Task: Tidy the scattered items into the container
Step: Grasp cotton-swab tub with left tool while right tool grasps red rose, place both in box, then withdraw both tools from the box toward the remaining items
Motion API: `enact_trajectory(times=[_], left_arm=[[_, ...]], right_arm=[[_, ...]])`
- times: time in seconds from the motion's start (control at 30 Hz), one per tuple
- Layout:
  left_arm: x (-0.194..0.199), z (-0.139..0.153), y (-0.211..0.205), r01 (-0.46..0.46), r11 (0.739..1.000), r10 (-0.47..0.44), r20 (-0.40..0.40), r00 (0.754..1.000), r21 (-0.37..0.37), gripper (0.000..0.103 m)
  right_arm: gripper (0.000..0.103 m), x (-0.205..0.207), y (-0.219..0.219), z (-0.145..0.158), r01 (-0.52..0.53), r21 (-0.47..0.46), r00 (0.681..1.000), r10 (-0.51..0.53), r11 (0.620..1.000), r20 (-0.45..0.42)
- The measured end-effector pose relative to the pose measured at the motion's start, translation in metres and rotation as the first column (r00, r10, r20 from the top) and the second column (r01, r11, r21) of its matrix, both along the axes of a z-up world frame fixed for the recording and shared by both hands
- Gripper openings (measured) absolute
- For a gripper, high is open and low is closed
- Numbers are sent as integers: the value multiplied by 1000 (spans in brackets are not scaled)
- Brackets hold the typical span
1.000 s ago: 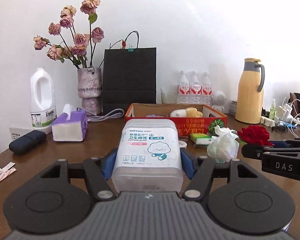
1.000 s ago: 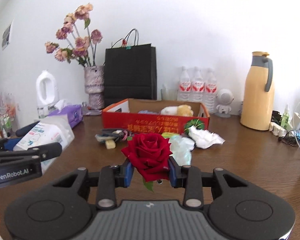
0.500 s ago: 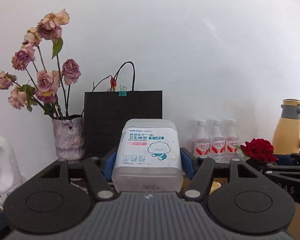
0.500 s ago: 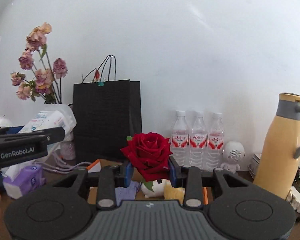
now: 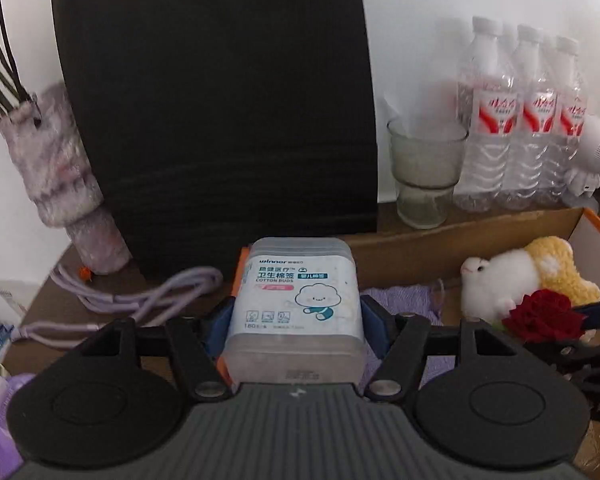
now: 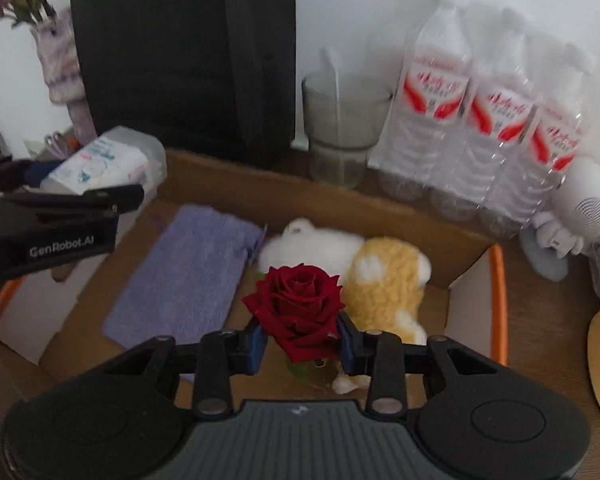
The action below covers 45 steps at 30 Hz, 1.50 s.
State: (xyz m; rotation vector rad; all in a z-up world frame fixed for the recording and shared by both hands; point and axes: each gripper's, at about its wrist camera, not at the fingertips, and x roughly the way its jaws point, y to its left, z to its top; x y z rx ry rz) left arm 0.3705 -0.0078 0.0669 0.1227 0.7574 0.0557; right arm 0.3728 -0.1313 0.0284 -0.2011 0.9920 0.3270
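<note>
My left gripper [image 5: 296, 316] is shut on a clear cotton bud box [image 5: 294, 300] with a cloud cartoon label, held over the left end of the open cardboard box [image 5: 440, 240]. My right gripper [image 6: 302, 344] is shut on a red rose [image 6: 298, 308], held above the inside of the cardboard box [image 6: 472, 276]. In the box lie a folded purple cloth [image 6: 188, 276] and a white and yellow plush toy [image 6: 364, 264]. The rose [image 5: 544, 316] and plush toy [image 5: 516, 276] also show at the right of the left wrist view. The cotton bud box [image 6: 104, 164] and left gripper show at the left of the right wrist view.
A black paper bag [image 5: 216, 100] stands behind the box. A glass [image 6: 344, 128], three water bottles [image 6: 476, 116] and a small white figure [image 6: 580, 208] stand at the back right. A vase [image 5: 60, 192] and a purple cable [image 5: 140, 296] are at the left.
Both grippers have moved forward and tipped down, from level with the bag and bottles to over the cardboard box. Each still holds its item.
</note>
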Motion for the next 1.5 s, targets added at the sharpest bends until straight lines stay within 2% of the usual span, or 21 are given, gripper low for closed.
enact_trajectory(times=[0.07,0.1,0.17,0.2,0.27,0.33,0.43,0.5,0.6,0.77,0.83,0.9,0.93,0.97,1.0,1.03,1.07,1.1,1.13,1.33,1.5], left_arm=[[8,-11,7,15,998,-21,-84,996,-68,67],[10,-16,8,25,997,-33,-109,993,-75,68],[9,-18,0,63,998,-63,-119,991,-6,70],[8,-16,-2,62,998,-60,-118,991,17,71],[4,-7,1,65,998,-65,-120,991,-9,76],[-1,10,6,67,996,-72,-114,991,-51,78],[-8,42,12,85,994,-91,-103,990,-66,86],[-11,57,15,107,991,-117,-138,984,-77,100],[-18,67,20,88,993,-103,-207,973,-80,101],[-41,84,30,21,991,-49,-214,976,-132,101],[-54,88,24,2,994,-22,-177,984,-112,101],[-75,93,18,8,993,-19,-95,995,-118,102],[-92,93,16,38,990,-40,-6,999,-137,102],[-112,92,14,79,985,-61,116,991,-154,102],[-134,89,14,107,981,-65,250,966,-159,103],[-155,85,13,117,980,-50,369,928,-161,103],[-170,80,12,124,979,-39,444,895,-162,103],[-180,76,10,135,977,-40,478,877,-165,103],[-187,73,9,152,973,-48,487,872,-175,103],[-193,68,1,144,980,-63,469,881,-138,103],[-205,75,2,138,981,-59,471,880,-136,103]], right_arm=[[34,3,7,-18,-1,-18,999,0,1000,-50],[35,3,8,-22,6,-10,998,-6,1000,-56],[37,4,8,-21,24,6,998,-24,1000,-56],[44,5,8,-21,31,12,997,-31,999,-64],[52,6,6,-16,61,26,993,-58,998,-99],[54,4,-3,0,78,61,991,-71,995,-114],[69,-1,-15,31,91,127,989,-75,988,-127],[76,-4,-23,54,102,141,988,-84,985,-129],[80,-10,-32,79,131,110,985,-116,985,-127],[85,-32,-48,96,176,106,979,-162,979,-126],[85,-44,-52,97,182,120,979,-169,976,-113],[85,-63,-53,101,185,155,983,-183,970,-28],[85,-77,-53,103,186,188,979,-199,964,52],[85,-94,-53,105,178,228,964,-216,957,156],[86,-112,-54,105,153,271,937,-227,950,267],[88,-130,-57,102,116,312,898,-234,943,373],[96,-146,-60,96,80,346,857,-242,935,455],[100,-156,-61,91,58,365,829,-248,929,501],[100,-160,-60,85,55,365,818,-252,929,518],[99,-160,-55,76,71,352,828,-252,933,501],[99,-182,-55,78,68,345,818,-250,936,518]])
